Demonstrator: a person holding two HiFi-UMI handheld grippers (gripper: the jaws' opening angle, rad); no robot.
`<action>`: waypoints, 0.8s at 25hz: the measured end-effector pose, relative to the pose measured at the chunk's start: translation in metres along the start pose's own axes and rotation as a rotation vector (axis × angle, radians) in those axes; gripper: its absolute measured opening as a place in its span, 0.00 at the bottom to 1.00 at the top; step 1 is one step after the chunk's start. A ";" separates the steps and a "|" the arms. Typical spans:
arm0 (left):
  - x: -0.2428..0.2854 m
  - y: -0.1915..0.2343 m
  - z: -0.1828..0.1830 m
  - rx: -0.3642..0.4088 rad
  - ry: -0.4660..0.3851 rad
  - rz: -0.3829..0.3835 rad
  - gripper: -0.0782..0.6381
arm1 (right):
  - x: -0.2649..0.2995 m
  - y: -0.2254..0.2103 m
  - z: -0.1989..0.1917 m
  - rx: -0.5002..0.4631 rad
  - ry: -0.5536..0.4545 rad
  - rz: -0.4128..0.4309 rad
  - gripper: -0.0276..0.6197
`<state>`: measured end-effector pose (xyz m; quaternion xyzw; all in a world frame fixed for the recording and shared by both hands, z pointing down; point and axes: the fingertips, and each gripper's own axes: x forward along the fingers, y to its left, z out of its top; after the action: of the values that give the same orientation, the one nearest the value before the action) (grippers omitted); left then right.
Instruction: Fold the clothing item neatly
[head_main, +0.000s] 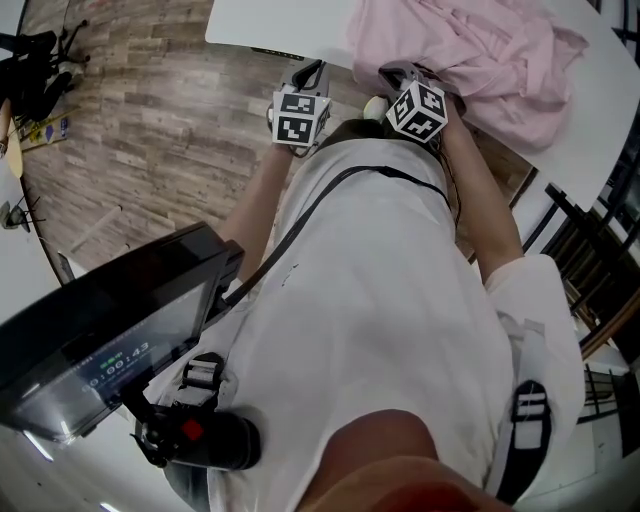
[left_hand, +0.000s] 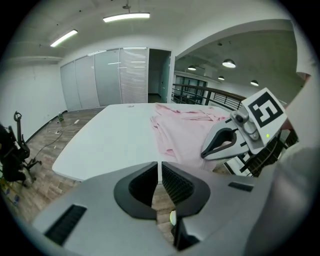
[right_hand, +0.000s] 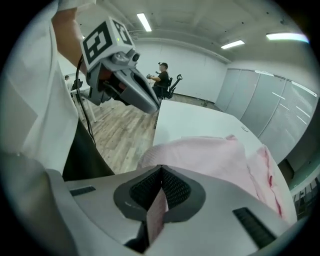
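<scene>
My right gripper (right_hand: 160, 169), angled down, pinches the shirt's (head_main: 480, 60) near edge on the table (head_main: 250, 25). My left gripper (left_hand: 160, 167), also tilted down, is closed and empty, just off the table edge. The head view cuts off the shirt's far side.

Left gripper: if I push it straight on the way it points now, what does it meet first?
Probably the near edge of the white table, just left of the pink shirt. The left gripper has its jaws shut and empty; depth is hard to judge.

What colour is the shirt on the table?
The shirt is pale pink, plain with no pattern. The head view shows it best.
</scene>
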<state>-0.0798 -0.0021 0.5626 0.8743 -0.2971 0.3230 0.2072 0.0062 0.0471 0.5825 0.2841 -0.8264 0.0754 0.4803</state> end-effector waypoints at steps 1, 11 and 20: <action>0.000 0.001 0.000 -0.002 0.000 0.002 0.12 | -0.003 -0.001 0.004 0.007 -0.019 0.005 0.05; 0.001 0.000 0.003 0.000 -0.001 0.004 0.12 | 0.002 0.012 0.008 -0.007 -0.006 0.062 0.08; 0.006 -0.006 0.026 0.024 -0.054 -0.003 0.12 | -0.071 -0.065 0.048 0.021 -0.129 -0.026 0.08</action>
<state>-0.0609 -0.0145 0.5471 0.8855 -0.2975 0.3027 0.1890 0.0324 0.0024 0.4877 0.3041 -0.8510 0.0592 0.4240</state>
